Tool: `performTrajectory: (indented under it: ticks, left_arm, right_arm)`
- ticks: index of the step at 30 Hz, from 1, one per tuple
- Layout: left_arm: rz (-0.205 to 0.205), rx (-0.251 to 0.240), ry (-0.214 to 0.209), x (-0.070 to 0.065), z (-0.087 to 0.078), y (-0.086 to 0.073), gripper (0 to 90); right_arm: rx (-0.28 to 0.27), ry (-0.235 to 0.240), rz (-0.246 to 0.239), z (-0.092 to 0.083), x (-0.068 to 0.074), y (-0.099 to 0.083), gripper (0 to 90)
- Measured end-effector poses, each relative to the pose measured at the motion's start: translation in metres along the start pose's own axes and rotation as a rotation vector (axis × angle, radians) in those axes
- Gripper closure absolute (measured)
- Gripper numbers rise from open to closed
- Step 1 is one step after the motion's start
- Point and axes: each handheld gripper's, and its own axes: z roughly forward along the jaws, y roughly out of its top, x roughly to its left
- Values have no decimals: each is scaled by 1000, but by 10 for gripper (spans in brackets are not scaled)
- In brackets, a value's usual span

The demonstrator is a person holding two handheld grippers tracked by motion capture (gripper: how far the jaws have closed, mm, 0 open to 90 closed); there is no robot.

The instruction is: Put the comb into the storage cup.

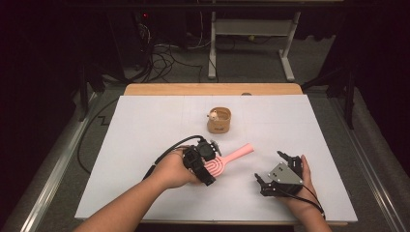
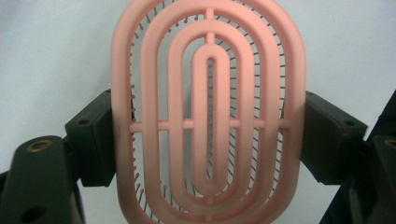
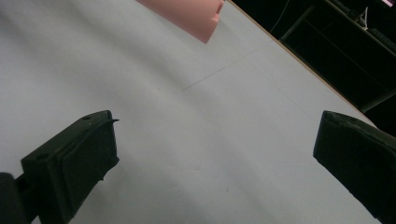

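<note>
Dark room, cables all over the floor at the back, and a white sheet covering a wooden desk (image 1: 145, 145) in the middle of it. The left hand-held gripper (image 1: 205, 164) is clamped on a pink hairbrush (image 1: 227, 159), and the left gripper view makes it pretty obvious: both black jaws press on the two long edges of the oval brush head (image 2: 208, 112), one on each side, with the vented back of the head facing the camera and the thin bristles poking out behind the ribs toward the desk. So yeah, it's grasping the brush by the head, not the handle. From the high view the brush sits a bit left of the desk's centre, near the front half, with its handle (image 1: 240, 151) sticking out up and to the right, away from the left hand (image 1: 174, 169). Whether the brush is resting on the sheet or lifted slightly off it, I can't really tell. The right hand-held gripper (image 1: 273, 169) is off to the right of the brush, well apart from it, jaws spread wide with nothing between them, just bare white sheet in the right gripper view, plus the end of the pink handle (image 3: 187, 14) peeking in at the top. Farther back, past the brush handle, there's a small round tan basket (image 1: 219, 121) with some little object inside that's too small to make out.
</note>
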Motion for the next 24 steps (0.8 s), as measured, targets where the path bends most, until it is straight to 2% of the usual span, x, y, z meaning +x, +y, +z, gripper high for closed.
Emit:
performTrajectory:
  ticks: [14,21,24]
  left_arm:
    - [2,25,-1,0,4,2,202]
    - [12,33,-5,-4,6,5,202]
    - [15,36,-3,-7,7,7,202]
  right_arm:
    - [6,-32,-94,-1,9,5,4]
    - [3,-33,-143,0,14,7,9]
    - [4,-35,-183,-1,16,8,13]
